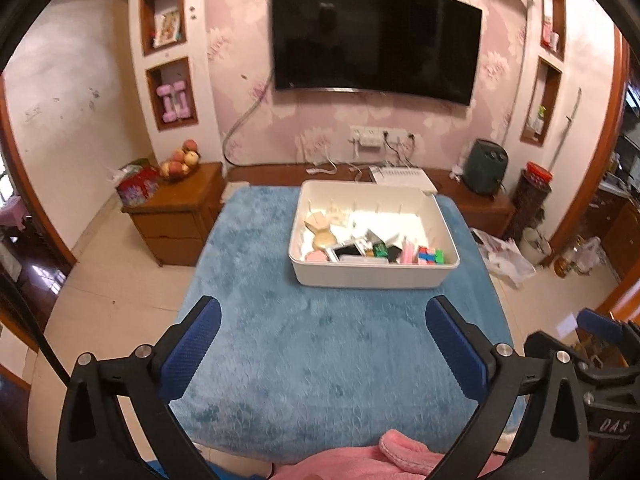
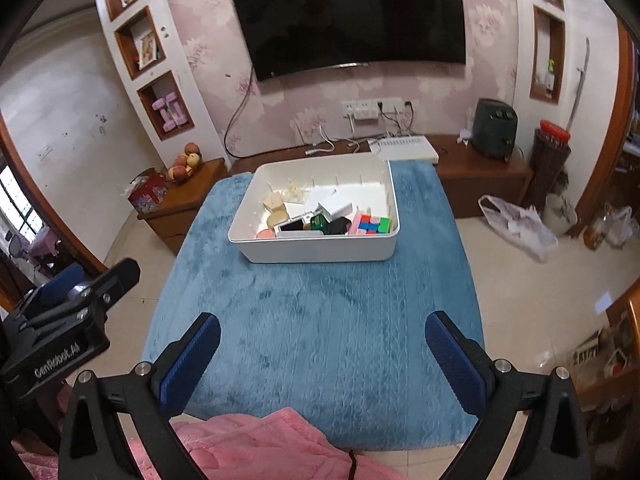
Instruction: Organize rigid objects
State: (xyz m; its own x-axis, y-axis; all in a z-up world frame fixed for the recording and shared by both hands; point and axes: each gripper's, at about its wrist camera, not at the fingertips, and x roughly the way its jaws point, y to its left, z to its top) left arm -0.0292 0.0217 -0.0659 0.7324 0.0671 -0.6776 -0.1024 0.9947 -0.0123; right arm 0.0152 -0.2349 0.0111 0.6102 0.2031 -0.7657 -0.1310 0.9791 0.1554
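Rigid objects, among them a colour cube and a phone, lie in a white bin on the blue-covered worktop, before a wall TV. Left gripper and right gripper both hold their fingers wide apart, with nothing between them

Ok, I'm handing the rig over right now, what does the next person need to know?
Left gripper: open, holding nothing, above the blue mat.
Right gripper: open, holding nothing, above the same mat.
White bin sits at the mat's far end; puzzle cube, phone and other small things lie inside.
Done: no loose items visible on the mat.
Left: possibly nothing; check outside both views.
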